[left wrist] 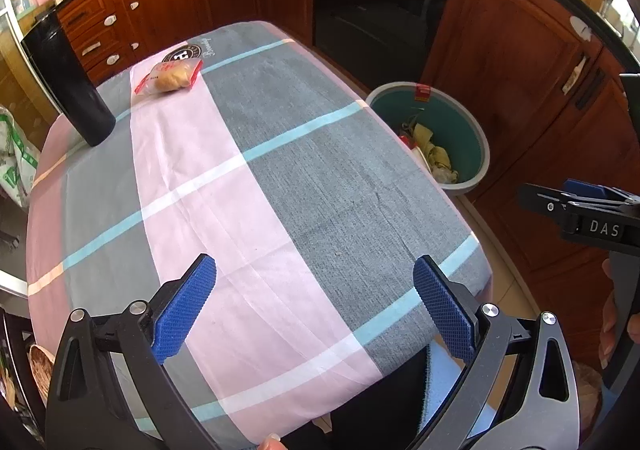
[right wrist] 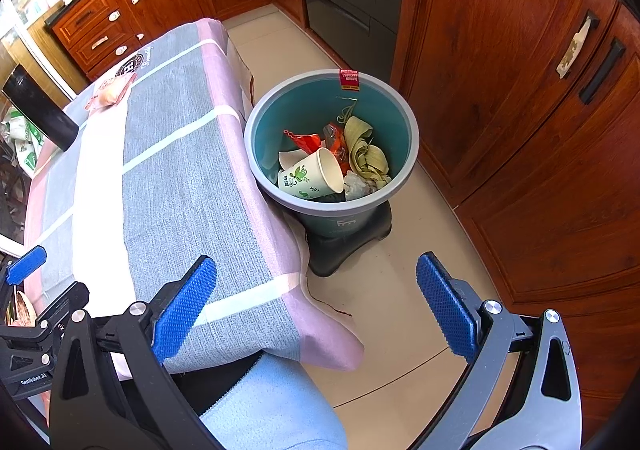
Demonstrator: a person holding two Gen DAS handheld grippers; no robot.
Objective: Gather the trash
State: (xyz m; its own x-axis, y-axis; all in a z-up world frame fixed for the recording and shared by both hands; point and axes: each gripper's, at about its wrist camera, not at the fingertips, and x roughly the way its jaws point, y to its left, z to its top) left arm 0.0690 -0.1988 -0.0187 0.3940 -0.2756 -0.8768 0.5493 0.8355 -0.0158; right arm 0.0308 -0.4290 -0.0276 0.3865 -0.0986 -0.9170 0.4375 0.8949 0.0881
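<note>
A bread bun in a clear and red wrapper point(left wrist: 171, 77) lies at the far end of the table, also small in the right wrist view as the wrapped bun point(right wrist: 110, 89). A teal trash bin point(right wrist: 406, 146) stands on the floor to the right of the table, holding a paper cup point(right wrist: 312, 176), red wrappers and dry leaves. The bin point(left wrist: 476, 142) shows past the table edge. My left gripper point(left wrist: 314, 304) hangs open over the near table end with nothing between its fingers. My right gripper point(right wrist: 316, 304) is open over the table corner and floor, empty.
A checked pink, grey and blue cloth covers the table point(left wrist: 304, 170). A tall black cylinder point(left wrist: 70, 86) stands at its far left. Wooden cabinets point(right wrist: 520, 90) and a black oven point(left wrist: 380, 6) ring the room. The bin rests on a dark stand point(right wrist: 348, 246). Beige floor point(right wrist: 400, 310) lies beside it.
</note>
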